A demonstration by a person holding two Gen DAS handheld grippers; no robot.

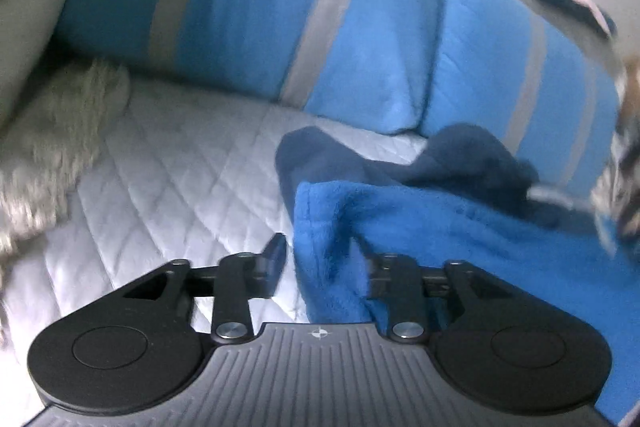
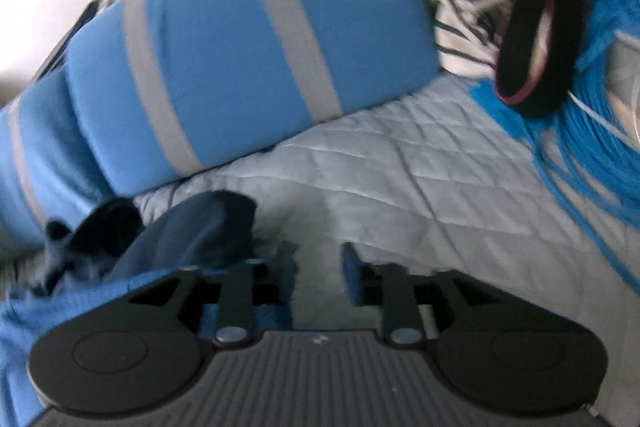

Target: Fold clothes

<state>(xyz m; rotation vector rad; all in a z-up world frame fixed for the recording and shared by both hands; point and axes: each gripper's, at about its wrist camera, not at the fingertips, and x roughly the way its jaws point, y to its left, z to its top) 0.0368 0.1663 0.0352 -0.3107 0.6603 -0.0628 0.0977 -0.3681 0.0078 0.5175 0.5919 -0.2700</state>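
Two light-blue cushions with grey stripes (image 1: pixel 248 11) lean along the back of a bed covered in a pale quilted bedspread (image 1: pixel 160 163). A cream shaggy throw (image 1: pixel 60 123) lies at its left edge.

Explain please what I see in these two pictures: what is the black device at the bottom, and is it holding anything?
Each picture comes from a camera mounted on a hand-held gripper, looking forward along its two fingers; a person carries one in each hand. On the white quilted bed cover lies a bright blue fleece garment with a dark blue part, in front of blue cushions with grey stripes. The left gripper has its jaws apart with the fleece edge between them, not clamped. The right gripper is open and holds nothing.
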